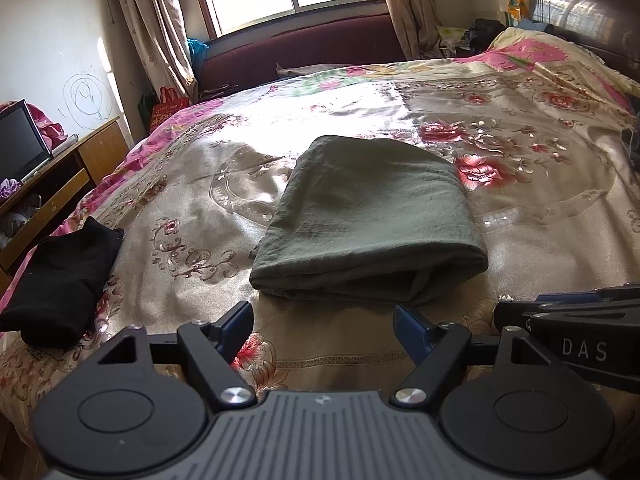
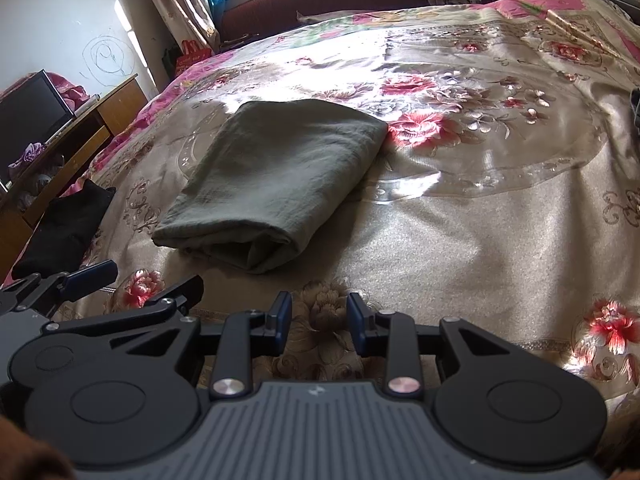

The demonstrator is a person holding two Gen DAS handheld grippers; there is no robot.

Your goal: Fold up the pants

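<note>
The left tool (image 1: 324, 330) stands with its two blue pads wide apart and nothing between them; it hangs over the near edge of the bed (image 1: 200, 208), just short of the pants (image 1: 372, 216). The right tool (image 2: 318, 322) has its pads closer to each other, but a clear gap is between them and only the bedcover shows through it, so it holds nothing too. In the left wrist view the right tool comes in at 3 o'clock, and in the right wrist view the left tool comes in at 9 o'clock; the two are side by side, near each other.

The pants, of grey-green cloth, lie on the flowered bedcover as one compact packet of several layers. From the left tool they are at 12 o'clock, from the right tool at about 11 o'clock. The rounded fold faces the tools, and the upper side is mostly flat with small wrinkles. No leg or waistband hangs out loose that I can see.

A black folded garment (image 1: 60, 280) lies at 9 o'clock, near the left edge of the bed, well apart from the pants.

I judge that the folding is finished, or almost. What may be left is only to smooth the top or to put the packet beside the black one.
</note>
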